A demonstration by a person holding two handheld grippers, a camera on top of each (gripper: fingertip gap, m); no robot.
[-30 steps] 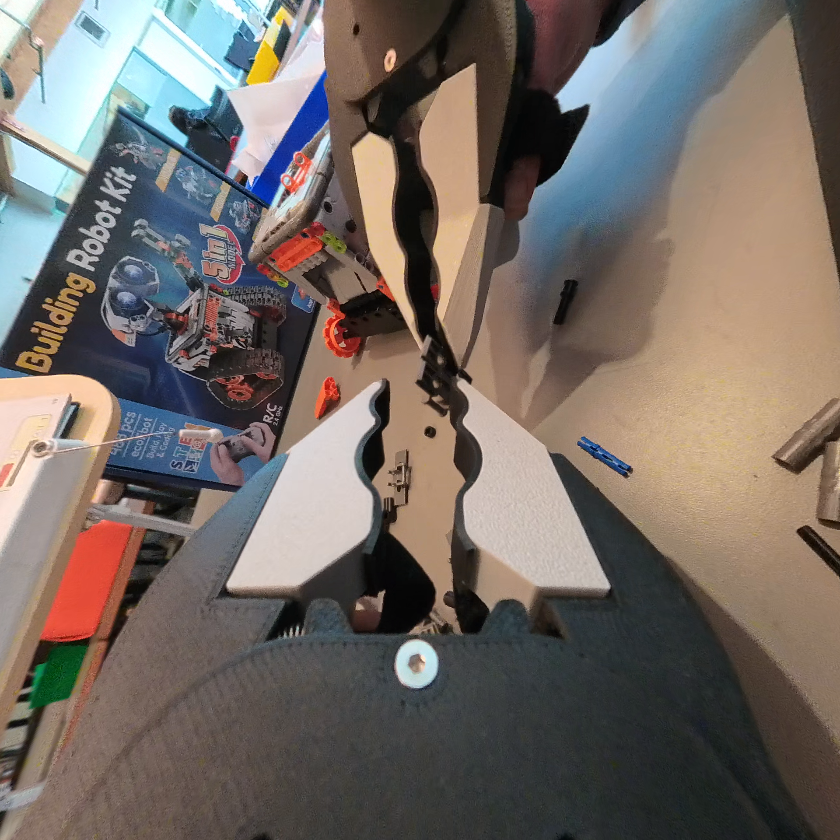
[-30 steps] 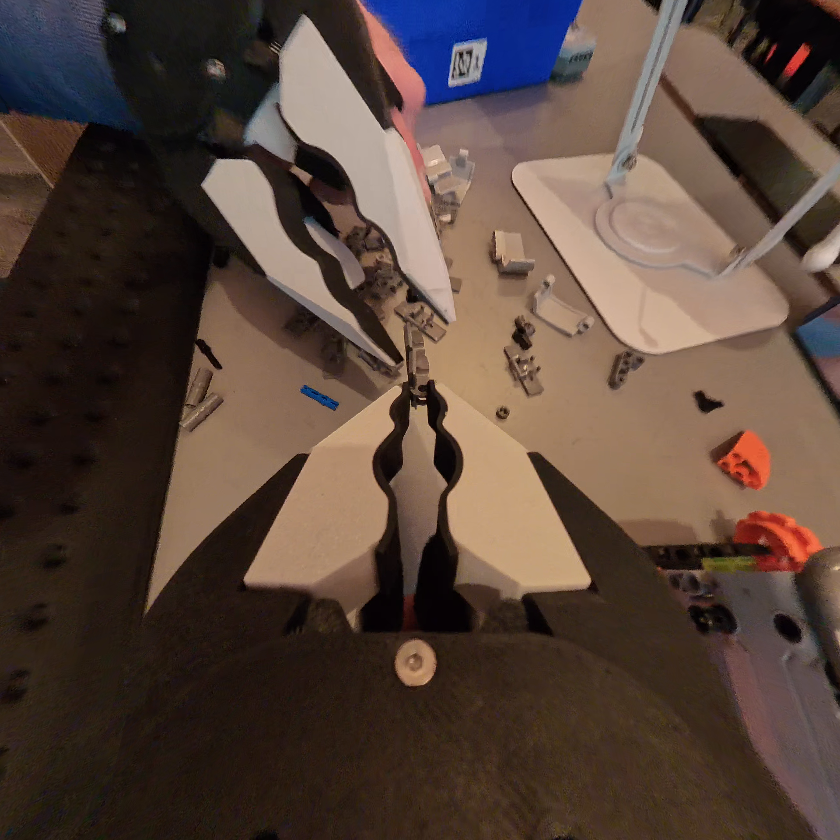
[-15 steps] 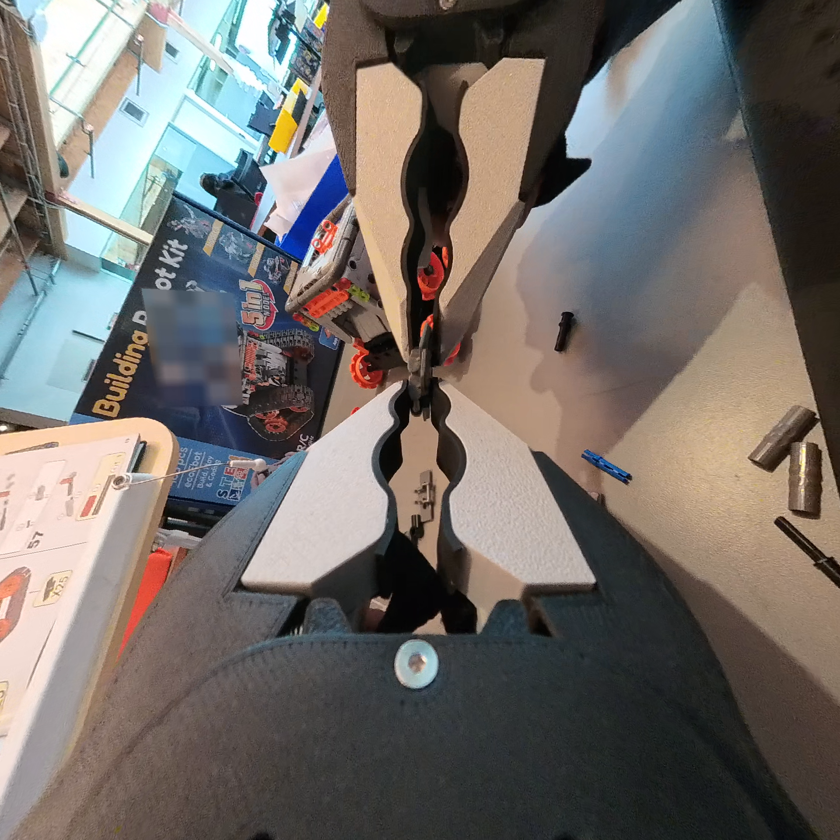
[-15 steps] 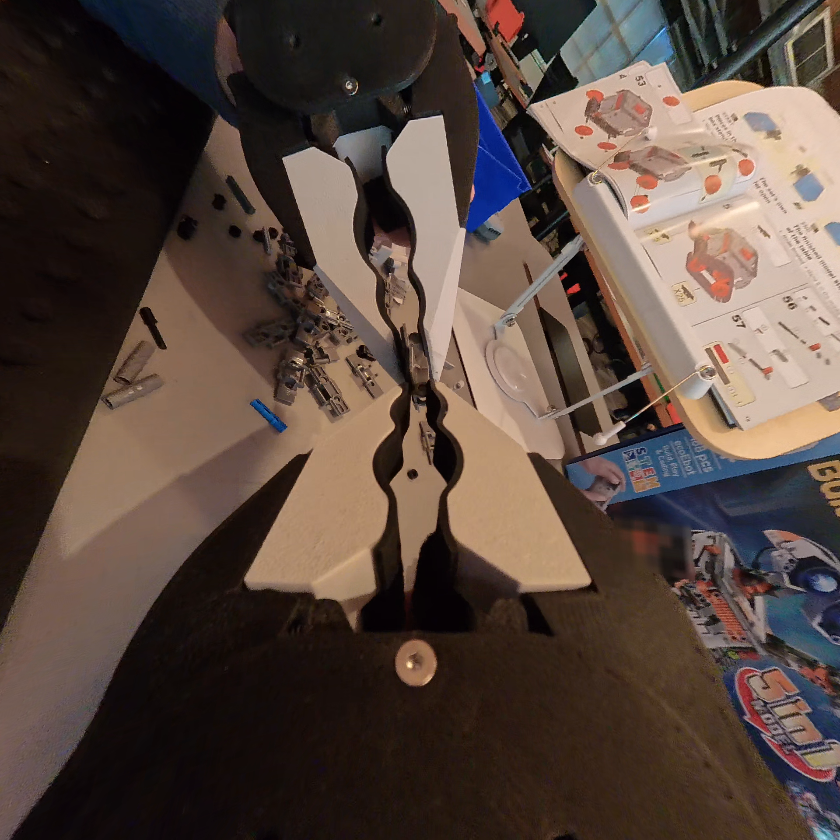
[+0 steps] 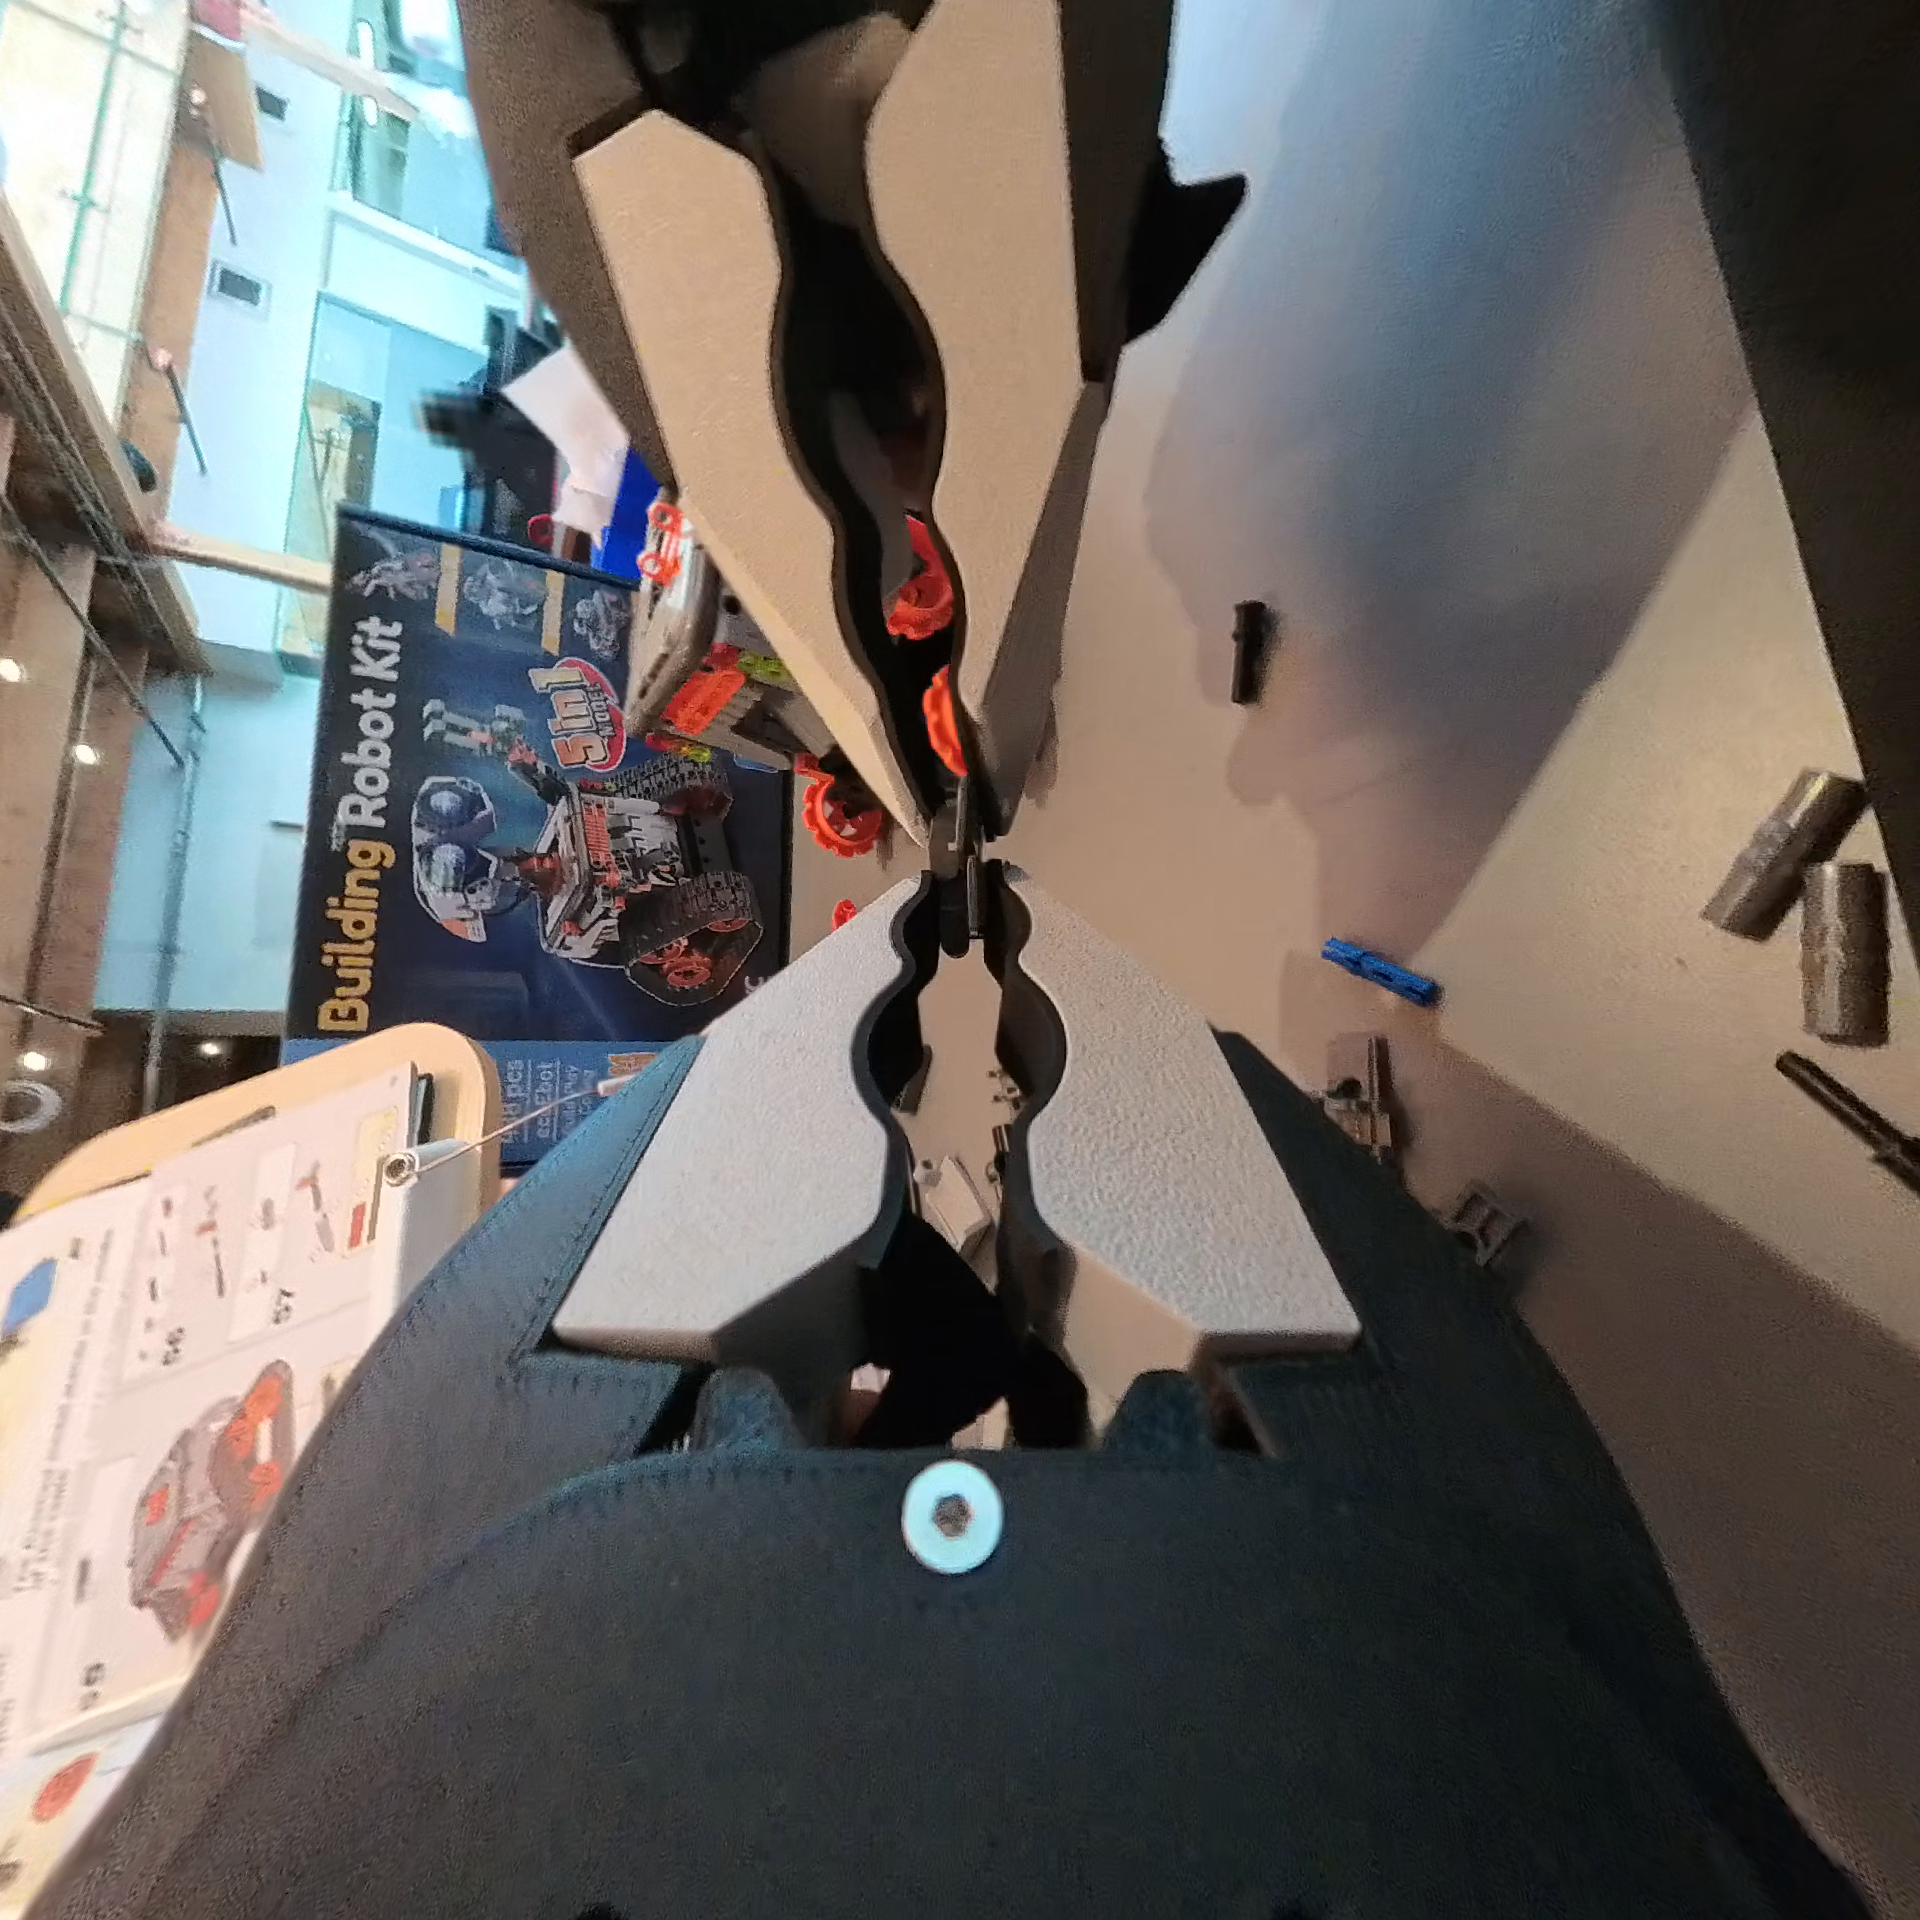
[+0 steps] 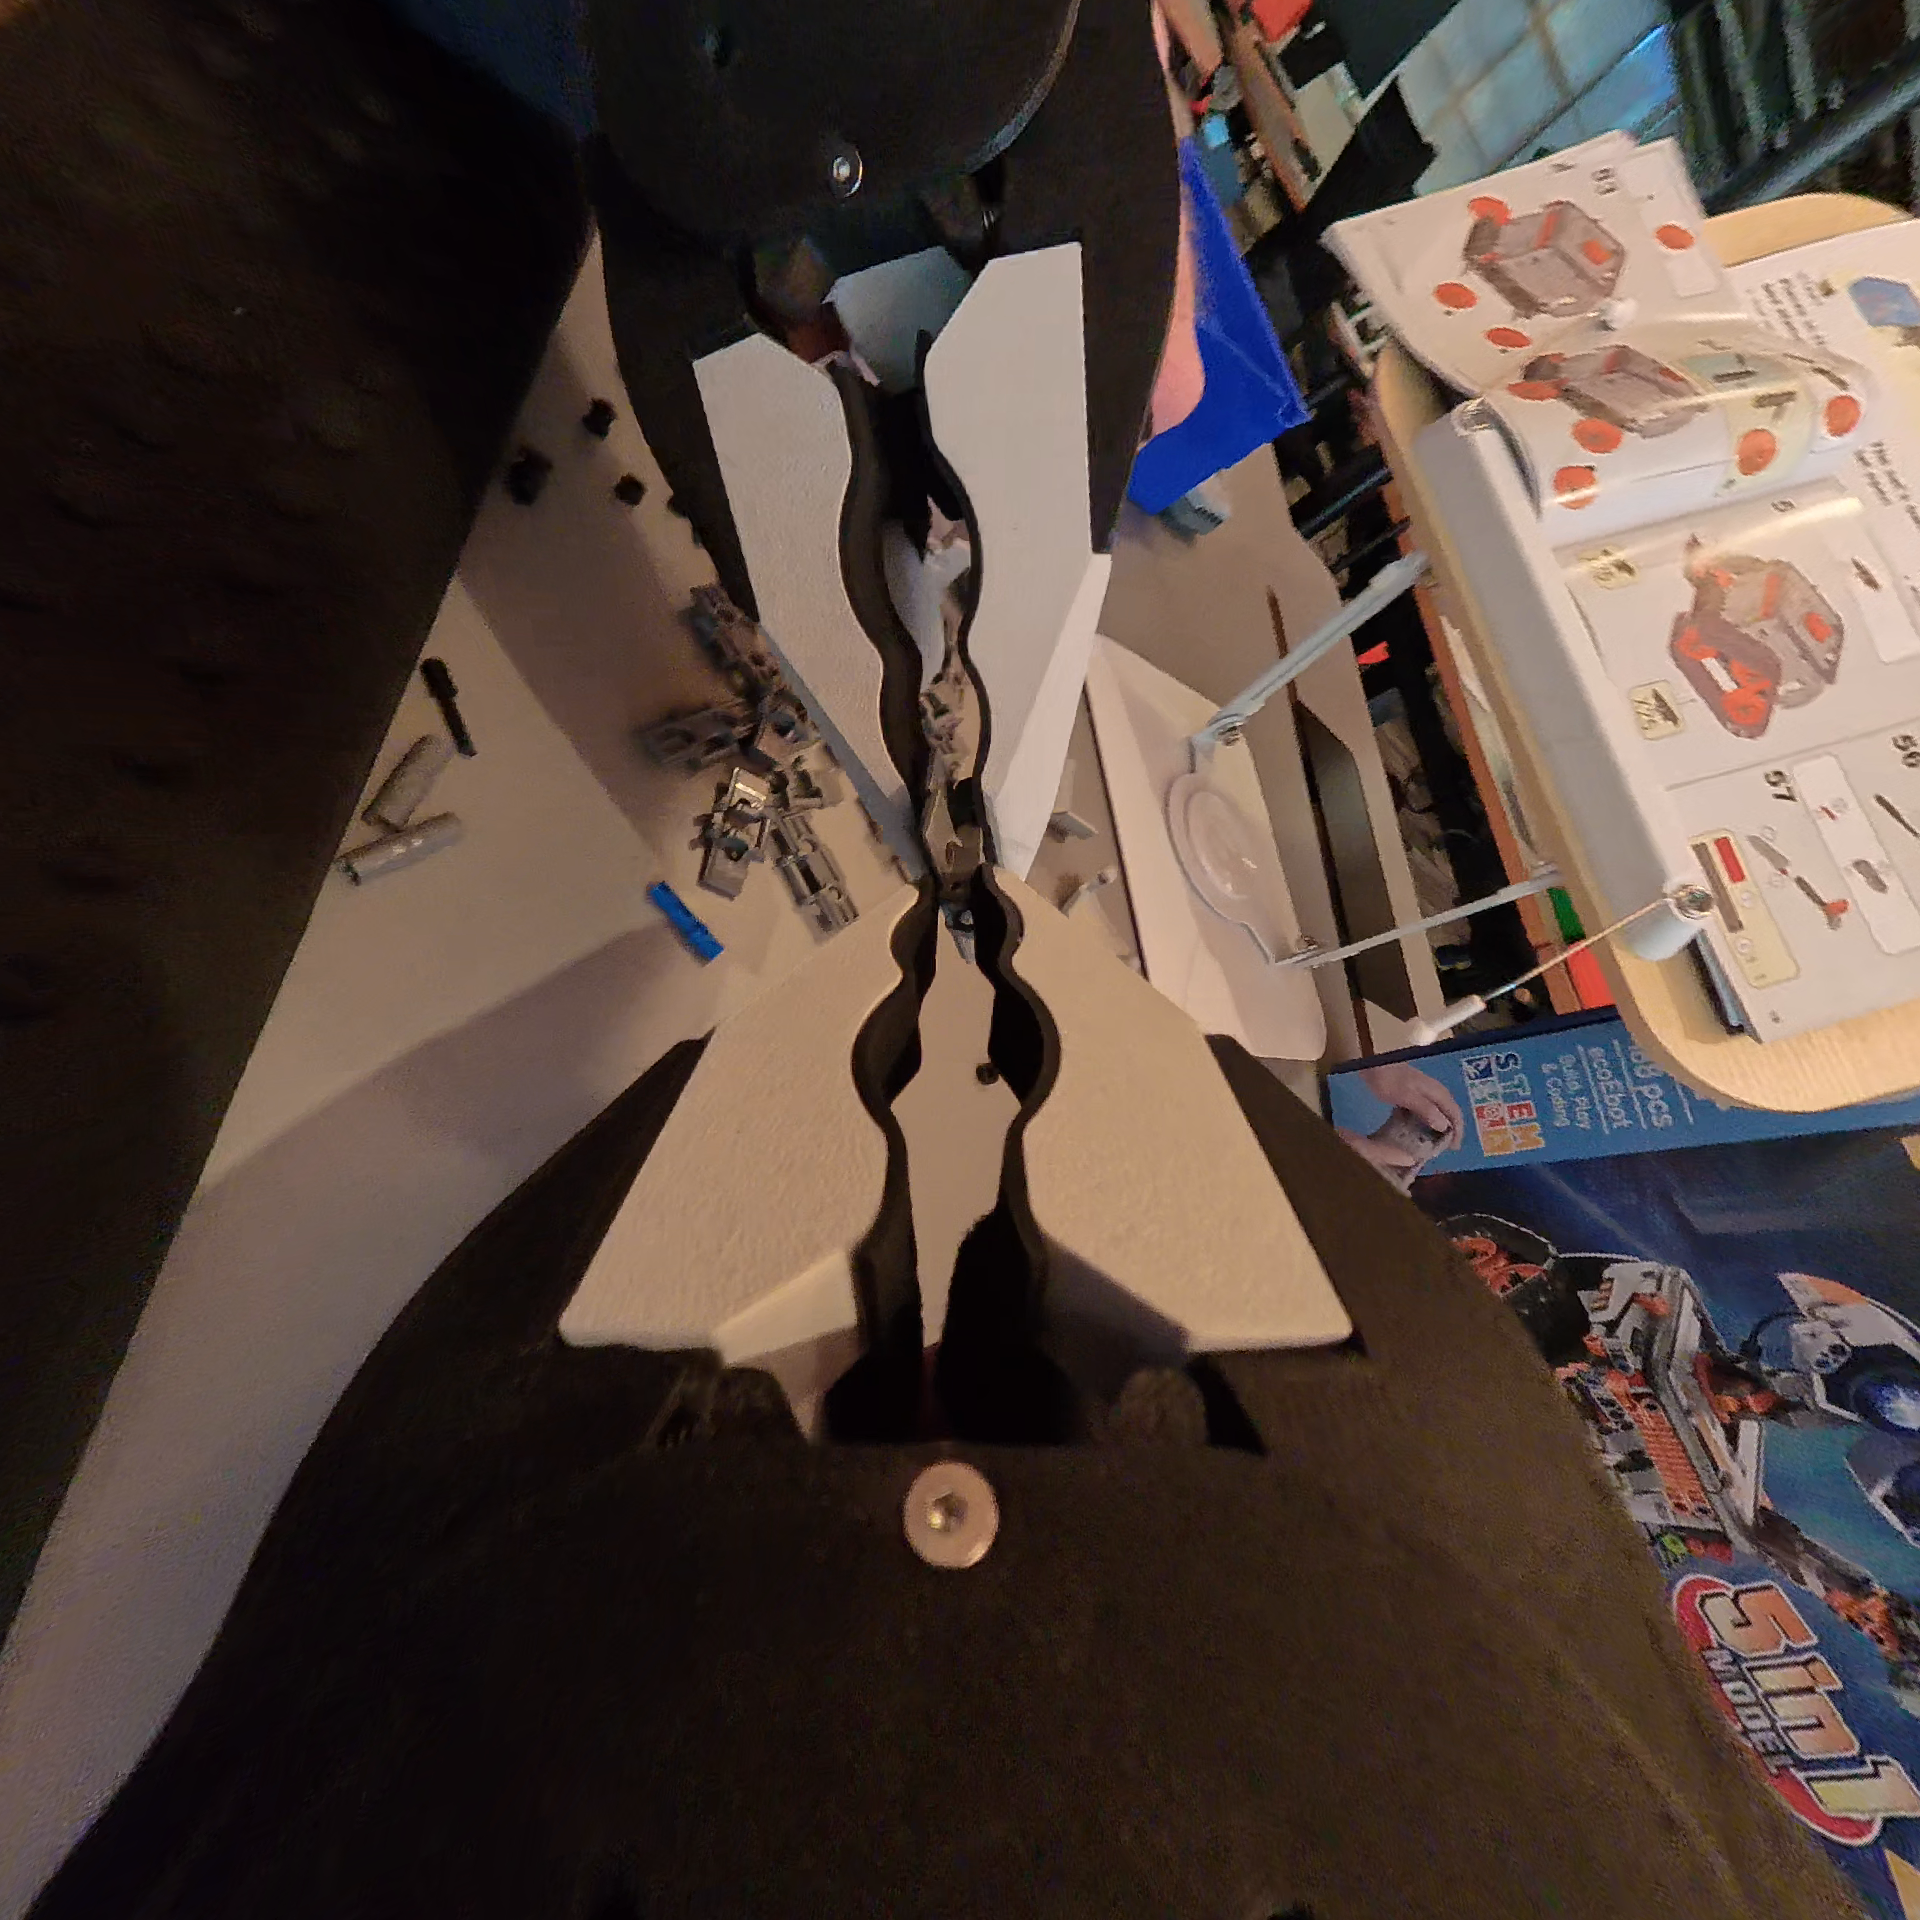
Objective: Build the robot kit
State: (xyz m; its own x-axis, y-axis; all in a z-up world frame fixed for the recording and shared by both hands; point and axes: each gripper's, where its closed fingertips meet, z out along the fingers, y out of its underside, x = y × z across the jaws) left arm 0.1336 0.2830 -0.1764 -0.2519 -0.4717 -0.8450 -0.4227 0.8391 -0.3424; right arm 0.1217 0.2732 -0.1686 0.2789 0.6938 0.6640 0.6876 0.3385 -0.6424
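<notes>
- The small dark grey connector piece (image 5: 961, 868) sits in the air between our two grippers, tip to tip, above the pale table (image 5: 1558, 1039); in the right wrist view the same piece (image 6: 954, 847) shows grey and black at the meeting point.
- Our left gripper (image 5: 961, 914) has its fingers drawn nearly together and pinches the lower end of the piece at the very tips.
- Our right gripper (image 6: 956, 904) is likewise narrowed and clamps the piece from the opposite end; in the left wrist view it (image 5: 966, 810) comes in from the top of the frame.
- We cannot tell whether this is one piece or two joined pieces; it is too small and partly hidden by the fingertips.
- Behind the right gripper we see a partly built grey and orange model (image 5: 717, 686) with orange gear wheels (image 5: 842, 821), beside a dark blue kit box (image 5: 520, 779) standing upright.
- An open instruction booklet (image 6: 1704, 540) rests on a light wooden stand (image 6: 1766, 1091) with wire page holders.
- On the table lie a heap of grey connectors (image 6: 758, 800), a blue pin (image 6: 681, 920), two grey sleeves (image 6: 400, 821) and a black pin (image 6: 447, 707), all well apart from the grippers.
- A blue bin (image 6: 1226, 353) stands farther back.
</notes>
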